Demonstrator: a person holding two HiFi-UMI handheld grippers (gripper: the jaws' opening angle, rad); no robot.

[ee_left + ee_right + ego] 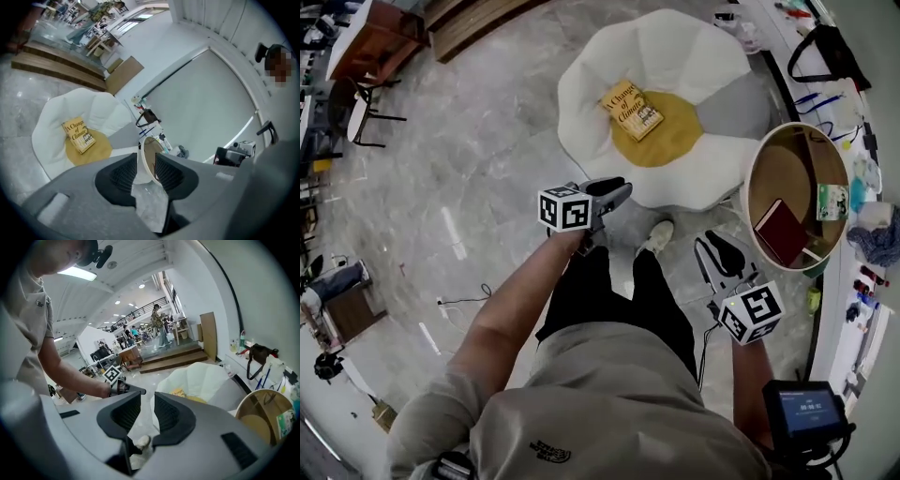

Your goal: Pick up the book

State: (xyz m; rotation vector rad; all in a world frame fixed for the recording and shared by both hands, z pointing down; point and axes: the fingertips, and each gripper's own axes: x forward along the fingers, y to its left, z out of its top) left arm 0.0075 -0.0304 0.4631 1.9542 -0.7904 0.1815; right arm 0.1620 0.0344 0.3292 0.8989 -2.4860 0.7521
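Note:
The book (632,110) is yellow and lies flat on the yellow centre of a white flower-shaped seat (675,56). My left gripper (617,191) hangs in the air short of the seat's near edge, jaws apart with nothing between them. In the left gripper view the book (78,135) sits up and to the left of the gripper (146,161). My right gripper (719,246) is lower right, over the floor beside the seat, also open and empty. From the right gripper (147,404), a sliver of the book (178,392) shows on the seat (199,373) ahead.
A round wooden shelf unit (752,159) stands right of the seat with a dark red book (781,232) inside. A long white counter (853,84) with bags and small items runs along the right wall. The person's shoe (656,236) is on the marble floor near the seat. Wooden steps (478,23) lie at the back.

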